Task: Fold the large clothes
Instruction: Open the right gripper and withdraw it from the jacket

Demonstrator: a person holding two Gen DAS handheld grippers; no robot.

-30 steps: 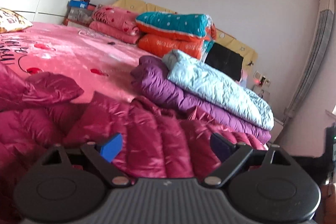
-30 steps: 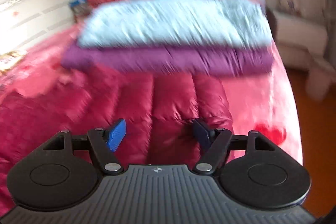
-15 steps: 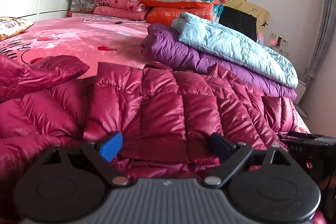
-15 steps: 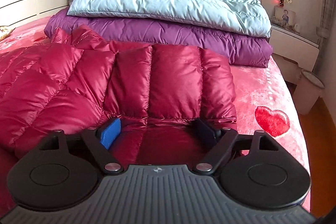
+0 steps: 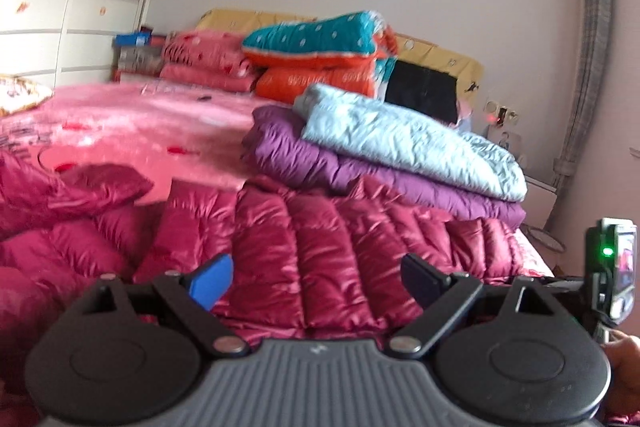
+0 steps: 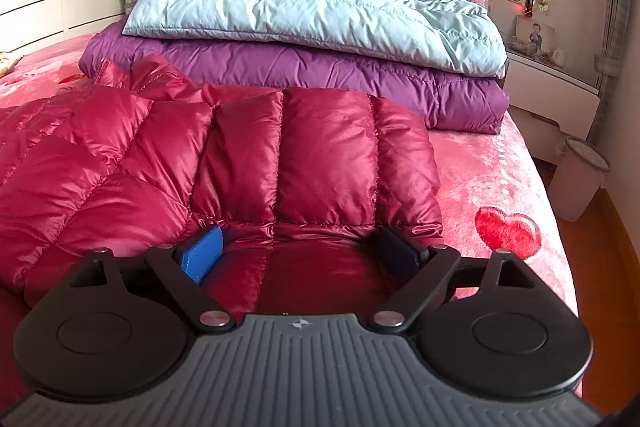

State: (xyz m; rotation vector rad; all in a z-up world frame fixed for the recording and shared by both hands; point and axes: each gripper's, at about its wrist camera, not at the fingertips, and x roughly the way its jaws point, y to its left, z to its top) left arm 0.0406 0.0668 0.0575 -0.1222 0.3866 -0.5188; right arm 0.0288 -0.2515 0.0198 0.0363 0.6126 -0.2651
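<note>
crimson quilted down jacket (image 6: pixel 256 163) is seen spread over the near part of a pink bedspread (image 6: pixel 492 163) printed with red hearts, its shiny panels filling the lower left and centre of both wrist views. in the left wrist view a loose flap of the same jacket (image 5: pixel 300 251) is bunched at the far left, and the left gripper (image 5: pixel 316 277) is held low over the garment with its jaws spread wide; the blue pad (image 5: pixel 212 279) and the dark pad (image 5: pixel 420 279) stand apart with only jacket fabric behind them, and nothing is pinched. farther right in that view a purple down coat (image 5: pixel 360 167) is folded just behind the jacket, and a pale blue down coat (image 5: pixel 408 143) is stacked on top of it. behind these, a teal and orange quilt (image 5: pixel 320 39) is piled against a yellow headboard (image 5: pixel 440 55). at the right edge the other handheld device with a green light (image 5: pixel 608 251) is visible. in the right wrist view the right gripper (image 6: pixel 300 251) is set at the jacket's near hem, its jaws at their widest; the hem lies between the blue pad (image 6: pixel 200 255) and the dark pad (image 6: pixel 396 251), which are beside the fabric without squeezing it. to the right of the bed a white nightstand (image 6: pixel 552 87) and a pale waste bin (image 6: pixel 580 179) are seen on an orange floor.
</note>
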